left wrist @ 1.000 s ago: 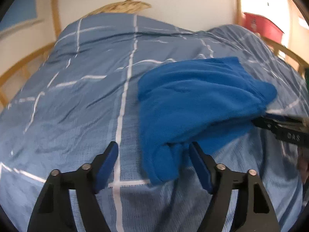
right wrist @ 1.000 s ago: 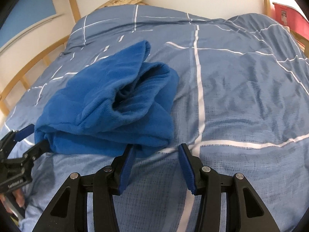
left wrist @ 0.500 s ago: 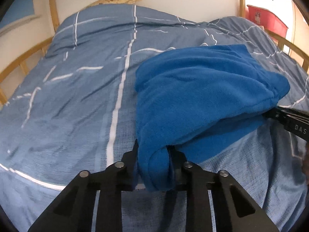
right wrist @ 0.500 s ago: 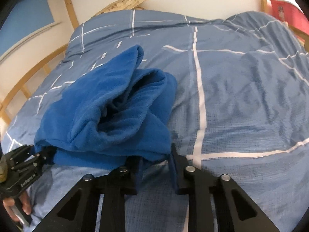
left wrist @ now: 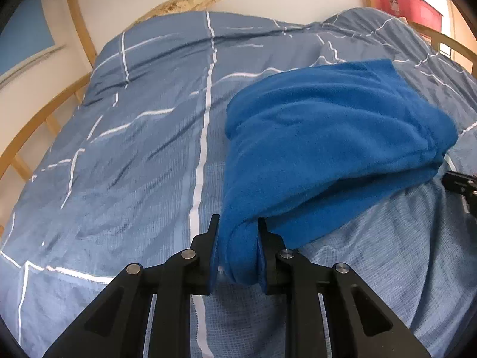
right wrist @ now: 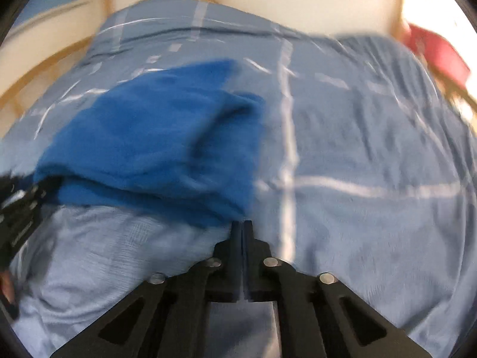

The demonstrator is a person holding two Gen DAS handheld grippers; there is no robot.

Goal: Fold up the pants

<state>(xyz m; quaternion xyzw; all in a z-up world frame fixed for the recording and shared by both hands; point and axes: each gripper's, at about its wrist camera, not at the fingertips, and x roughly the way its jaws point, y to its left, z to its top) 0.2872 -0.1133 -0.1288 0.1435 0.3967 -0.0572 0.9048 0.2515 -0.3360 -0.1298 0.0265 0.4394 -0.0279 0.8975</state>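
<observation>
In the left wrist view, the left gripper (left wrist: 237, 238) is closed on a thick roll of the blue fleece pants (left wrist: 325, 149). The cloth fills the whole gap between the two fingers and hangs a little below them. From this grip the pants go up and to the right as a bunched, partly folded heap. The heap lies on the bed (left wrist: 134, 164), which has a grey-blue cover with white lines. The far right end of the pants reaches the right gripper (left wrist: 460, 183), seen only as a black piece at the picture's edge. Behind the bed there is a wooden frame (left wrist: 80, 38), a white wall and a red box (left wrist: 408, 3).

The right wrist view is blurred. The right gripper (right wrist: 242, 229) has its fingers pressed together with almost no gap. The corner of the pants (right wrist: 155, 137) comes down to the fingertips, but I cannot tell if some cloth is pinched between them. The pants lie to the left of and beyond this gripper, on the bed cover (right wrist: 372, 155). At the left edge the left gripper (right wrist: 21, 203) touches the other end of the pants.
</observation>
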